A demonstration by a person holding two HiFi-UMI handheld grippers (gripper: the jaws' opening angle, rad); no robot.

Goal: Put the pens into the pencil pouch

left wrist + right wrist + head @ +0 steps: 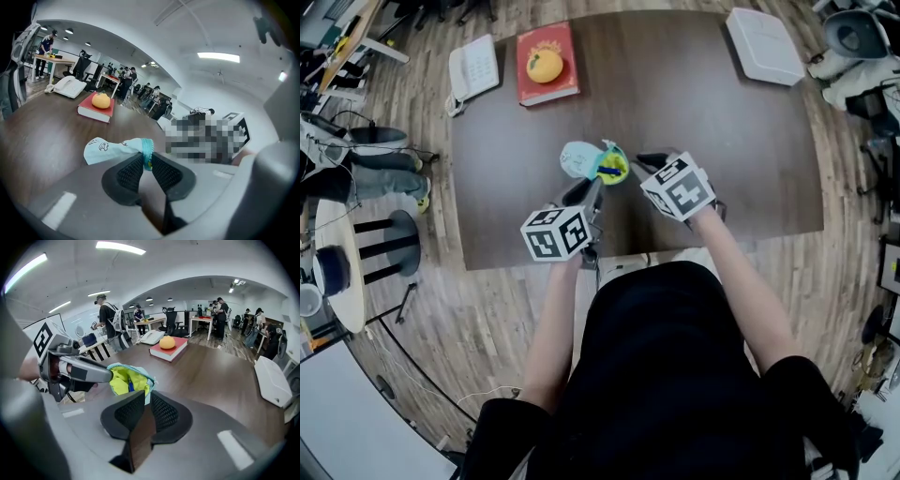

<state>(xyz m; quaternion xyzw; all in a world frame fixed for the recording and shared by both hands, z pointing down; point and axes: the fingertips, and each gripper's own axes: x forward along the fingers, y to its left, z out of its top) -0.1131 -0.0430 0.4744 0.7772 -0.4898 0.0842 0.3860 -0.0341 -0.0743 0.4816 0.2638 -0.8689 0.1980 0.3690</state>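
I am holding the pencil pouch point(581, 157) up with both claws, over the middle of the brown counter point(722, 141) and close in front of me. My left claw point(146, 161) is pinching the teal zipper edge on one side of the pouch's mouth. My right claw point(144, 397) is pinching the light blue cloth on the other side. I think I hold it this way so the mouth stays wide and things can drop in. From my right claw I can look right into the yellow inside. A blue pen point(130, 385) is in there, so at least one pen is already in its place. I only see a short bit of that pen, because the rest is down in the pouch. I cannot tell if more pens are under it. I see no other pens lying on the counter, but my arms and body cover the near edge, so one could be hidden there. I also cannot tell if the bottom of the pouch touches the counter or hangs just above it. Far from the pouch, at the back of the counter, sits a red book point(562, 89) with an orange point(545, 64) on top. A white phone point(474, 67) is beside the book. A white box point(764, 45) lies at the other back corner. None of these is in my way.
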